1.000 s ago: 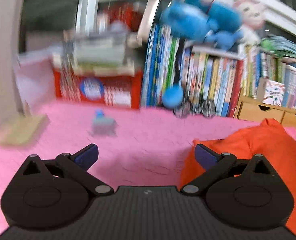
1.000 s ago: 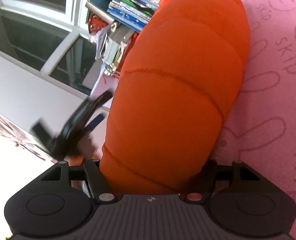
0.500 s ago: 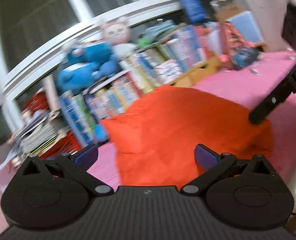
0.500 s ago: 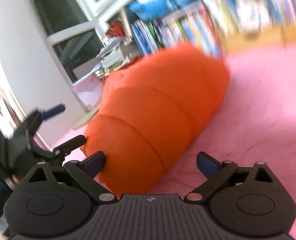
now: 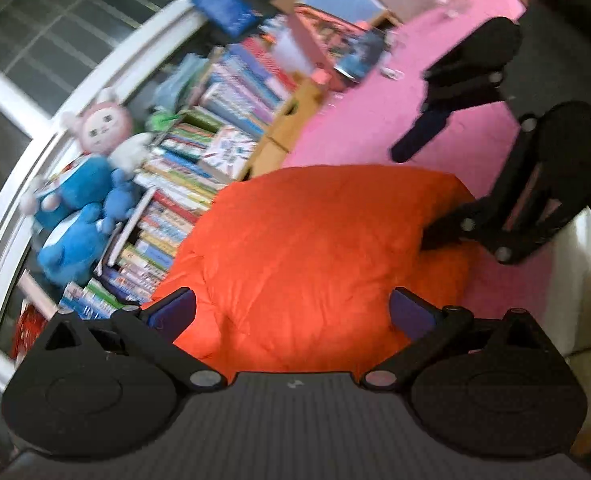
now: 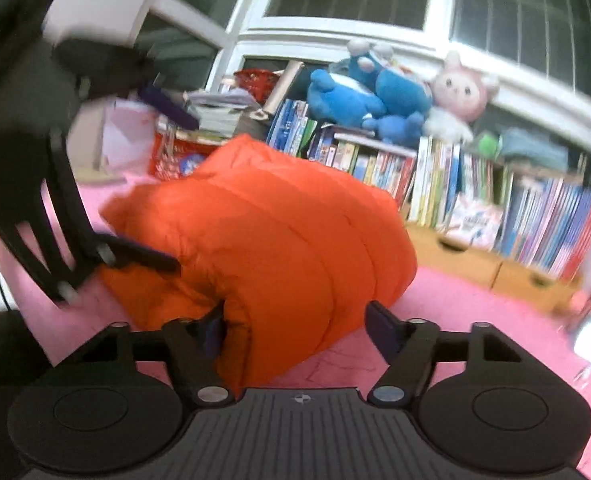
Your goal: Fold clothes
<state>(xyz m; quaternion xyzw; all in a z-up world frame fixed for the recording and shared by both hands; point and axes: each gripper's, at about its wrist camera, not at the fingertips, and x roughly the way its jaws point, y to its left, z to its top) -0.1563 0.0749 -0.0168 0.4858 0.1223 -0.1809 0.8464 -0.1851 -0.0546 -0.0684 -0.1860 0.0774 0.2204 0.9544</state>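
A puffy orange jacket lies bundled on a pink cover. My left gripper is open just above the near end of the jacket, its blue pads spread to either side of it. My right gripper is also open, and the jacket bulges between its fingers, with the left pad pressed into a fold. In the left wrist view, one finger of the right gripper pokes into the jacket's right side. In the right wrist view, one finger of the left gripper touches the jacket's left end.
Behind the jacket a row of books runs along the window, with blue plush toys and a pink one on top. Wooden drawers and a red box stand at the cover's far edge.
My left gripper has swung from over the bare pink cover to above the jacket. The right wrist view has levelled and drawn back to the jacket's end. Both stay open.
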